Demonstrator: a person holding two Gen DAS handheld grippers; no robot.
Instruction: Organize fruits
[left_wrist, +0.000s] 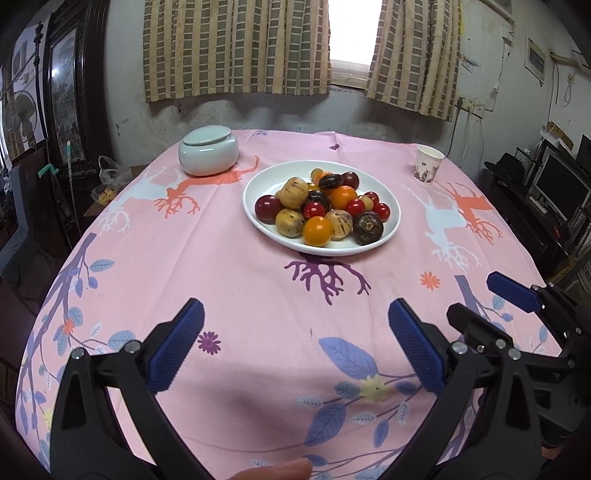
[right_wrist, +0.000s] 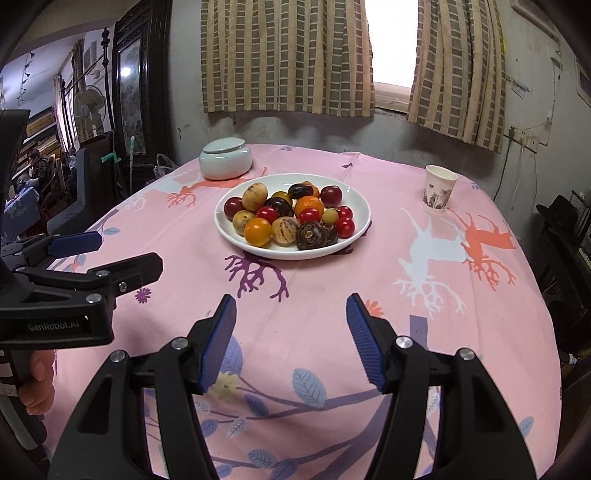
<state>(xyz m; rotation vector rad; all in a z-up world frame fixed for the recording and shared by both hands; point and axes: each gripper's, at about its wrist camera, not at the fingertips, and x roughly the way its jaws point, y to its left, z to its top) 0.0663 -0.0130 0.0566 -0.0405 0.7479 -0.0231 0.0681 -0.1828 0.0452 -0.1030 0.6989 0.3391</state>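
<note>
A white plate (left_wrist: 392, 221) (right_wrist: 360, 206) sits mid-table, piled with mixed fruits (left_wrist: 325, 206) (right_wrist: 291, 216): orange, red, dark brown and pale striped ones. My left gripper (left_wrist: 295, 317) is open and empty, low over the near part of the pink tablecloth, well short of the plate. My right gripper (right_wrist: 291, 314) is open and empty too, beside it on the right; it also shows in the left wrist view (left_wrist: 476, 295). The left gripper shows at the left of the right wrist view (right_wrist: 125, 251).
A pale green lidded jar (left_wrist: 208, 149) (right_wrist: 226, 158) stands at the back left. A paper cup (left_wrist: 427, 163) (right_wrist: 439, 188) stands at the back right. The table is round and drops off at both sides. A wall with curtains is behind it.
</note>
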